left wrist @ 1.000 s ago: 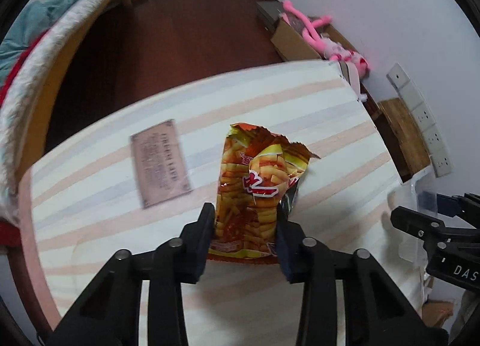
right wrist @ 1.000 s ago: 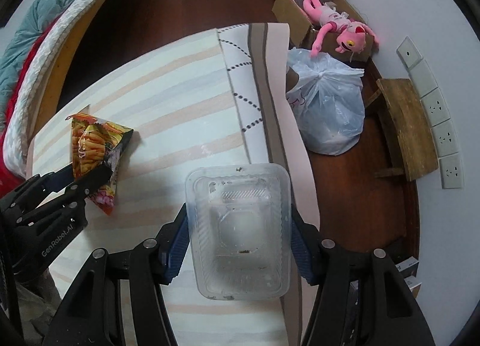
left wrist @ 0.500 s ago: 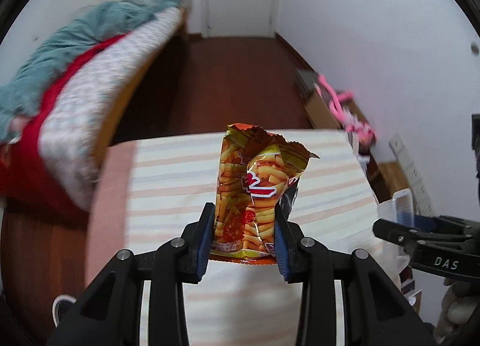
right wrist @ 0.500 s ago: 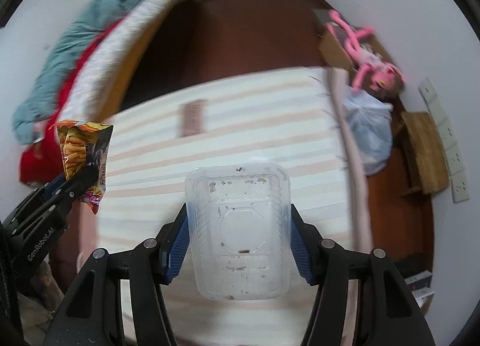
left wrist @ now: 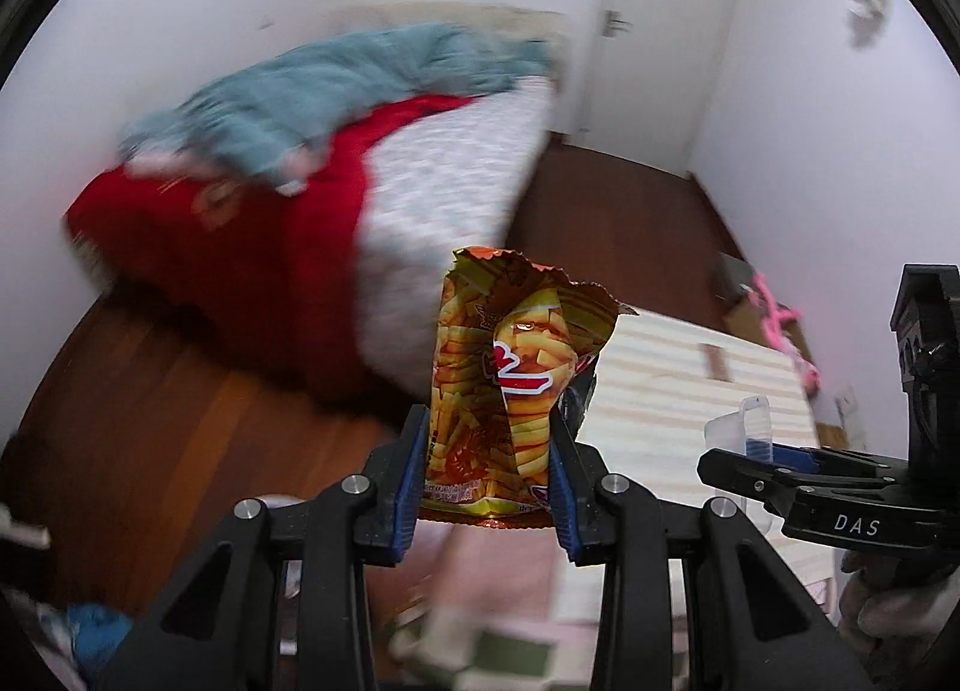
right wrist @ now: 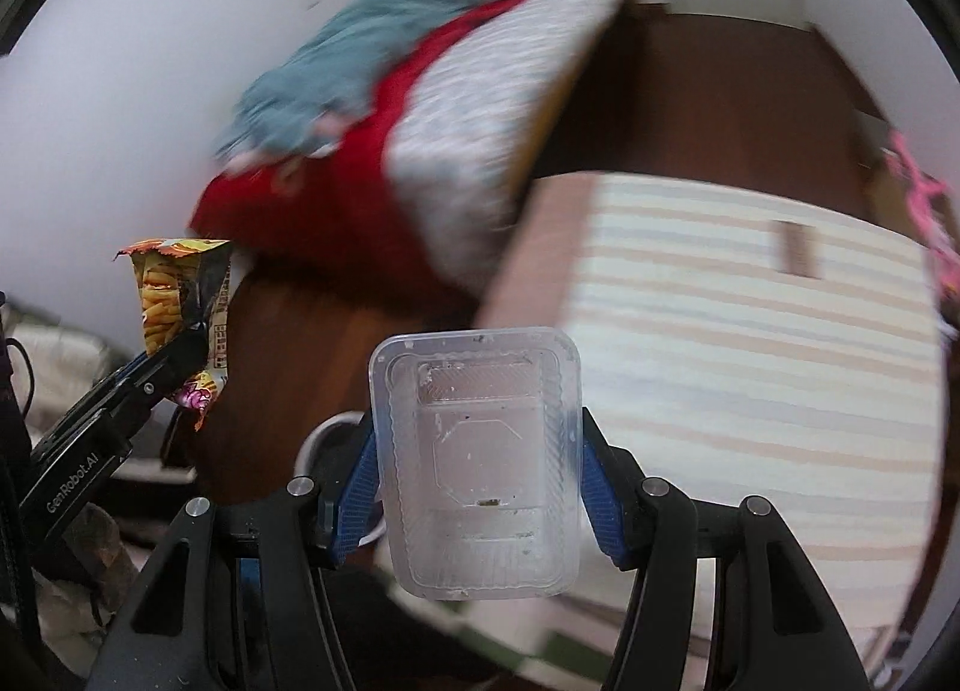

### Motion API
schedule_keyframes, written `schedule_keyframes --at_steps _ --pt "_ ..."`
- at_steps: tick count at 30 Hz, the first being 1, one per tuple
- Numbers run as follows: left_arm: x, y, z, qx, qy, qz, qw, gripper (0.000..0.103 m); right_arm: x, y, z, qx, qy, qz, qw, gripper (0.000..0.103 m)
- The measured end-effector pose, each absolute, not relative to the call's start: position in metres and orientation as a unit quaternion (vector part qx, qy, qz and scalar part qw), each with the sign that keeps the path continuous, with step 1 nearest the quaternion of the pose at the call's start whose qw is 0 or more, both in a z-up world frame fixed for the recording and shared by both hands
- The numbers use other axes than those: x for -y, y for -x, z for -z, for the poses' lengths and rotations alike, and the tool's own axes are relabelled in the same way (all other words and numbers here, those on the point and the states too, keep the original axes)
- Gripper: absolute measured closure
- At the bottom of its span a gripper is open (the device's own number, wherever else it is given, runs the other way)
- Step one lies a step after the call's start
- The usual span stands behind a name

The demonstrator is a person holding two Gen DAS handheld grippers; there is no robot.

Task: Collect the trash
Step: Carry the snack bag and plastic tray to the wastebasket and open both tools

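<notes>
An opened orange and yellow snack bag (left wrist: 510,379) stands upright between the blue pads of my left gripper (left wrist: 489,469), which is shut on it. The same snack bag (right wrist: 180,295) shows at the left of the right wrist view, in the other gripper's tip. My right gripper (right wrist: 480,472) is shut on a clear, soiled plastic food container (right wrist: 480,457), its pads pressing on both long sides. An edge of that container (left wrist: 747,427) and the right gripper's black body appear at the right of the left wrist view. Both items hang in the air, off the striped table.
The striped table (right wrist: 750,355) lies to the right, a small brown card (right wrist: 795,247) on it. A bed with red, white and teal bedding (left wrist: 312,163) stands behind on dark wooden floor (left wrist: 180,403). A pink plush toy (left wrist: 780,319) lies by the wall, a door (left wrist: 666,19) beyond.
Both grippers have lifted off the table and swung left toward the bed, carrying the snack bag and the container. The table has slid to the right in both views.
</notes>
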State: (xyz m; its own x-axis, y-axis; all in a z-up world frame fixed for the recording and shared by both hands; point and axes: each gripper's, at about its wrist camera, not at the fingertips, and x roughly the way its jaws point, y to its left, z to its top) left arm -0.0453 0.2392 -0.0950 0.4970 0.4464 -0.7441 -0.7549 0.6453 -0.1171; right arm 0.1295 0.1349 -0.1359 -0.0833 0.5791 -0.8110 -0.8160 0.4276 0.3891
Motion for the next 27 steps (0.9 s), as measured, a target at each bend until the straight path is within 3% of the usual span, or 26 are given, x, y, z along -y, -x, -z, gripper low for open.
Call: schedule_keyframes --at_steps 5,10,19,21,23,25,27 --pt "-0.286 0.137 0.141 -0.368 0.290 -0.399 0.788 0.071 -0.209 -0.038 0.178 -0.540 0.159 -0.553 0.614 0.041" --pt "-0.342 0.203 0.234 -0.392 0.417 -0.399 0.716 0.071 -0.275 0.032 0.252 -0.573 0.213 -0.546 0.573 0.041" --pt "-0.409 0.238 0.374 -0.447 0.522 -0.384 0.616 0.069 -0.352 0.091 0.390 -0.638 0.270 -0.500 0.520 0.041" --pt "-0.417 0.236 0.389 -0.458 0.524 -0.392 0.602 0.056 -0.360 0.094 0.411 -0.647 0.280 -0.490 0.513 0.041" --pt "-0.425 0.238 0.400 -0.460 0.526 -0.396 0.596 0.035 -0.370 0.092 0.431 -0.653 0.290 -0.481 0.509 0.041" --pt "-0.428 0.239 0.404 -0.457 0.531 -0.401 0.590 0.028 -0.380 0.092 0.445 -0.658 0.291 -0.476 0.505 0.041" --pt "-0.428 0.246 0.403 -0.455 0.531 -0.408 0.587 0.014 -0.386 0.091 0.449 -0.659 0.293 -0.479 0.499 0.040"
